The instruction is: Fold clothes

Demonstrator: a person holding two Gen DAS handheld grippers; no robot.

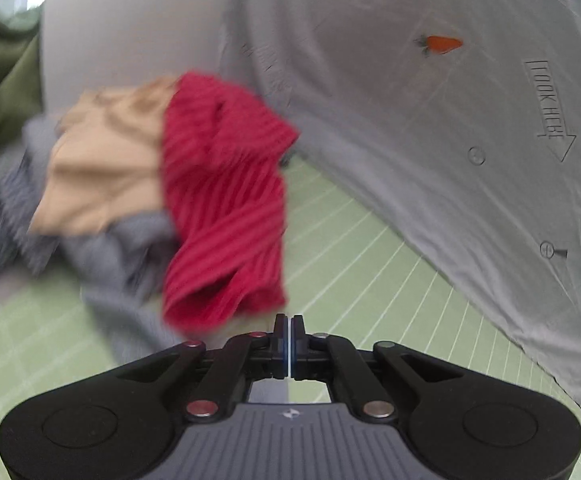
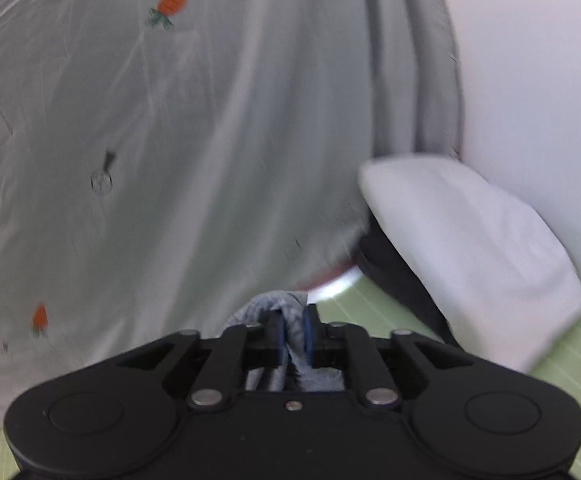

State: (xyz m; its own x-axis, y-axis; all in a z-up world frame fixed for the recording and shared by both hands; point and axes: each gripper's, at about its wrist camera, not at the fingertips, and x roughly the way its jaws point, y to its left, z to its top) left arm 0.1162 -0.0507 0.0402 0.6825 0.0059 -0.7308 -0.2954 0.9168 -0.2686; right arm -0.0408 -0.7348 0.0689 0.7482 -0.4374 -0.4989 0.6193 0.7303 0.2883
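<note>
Green gridded mat [image 1: 370, 264], pale wall [image 1: 130, 20] behind, soft daylight.

A: What does the left claw [image 1: 289, 326] look like?
B: Black linkage arms, silver rivets, a grey ribbed centre plate bearing a small white logo.
A: And the right claw [image 2: 294, 326]?
B: All black, silver rivets, blue finger pads [image 2: 307, 330], one small centre screw.

Heap of clothes [image 1: 162, 200] on the mat [image 1: 370, 280], left of the hanging printed garment [image 1: 430, 100].

pale carrot-print garment [image 2: 210, 140] lifted, beside heaped clothes [image 1: 162, 184]
</note>
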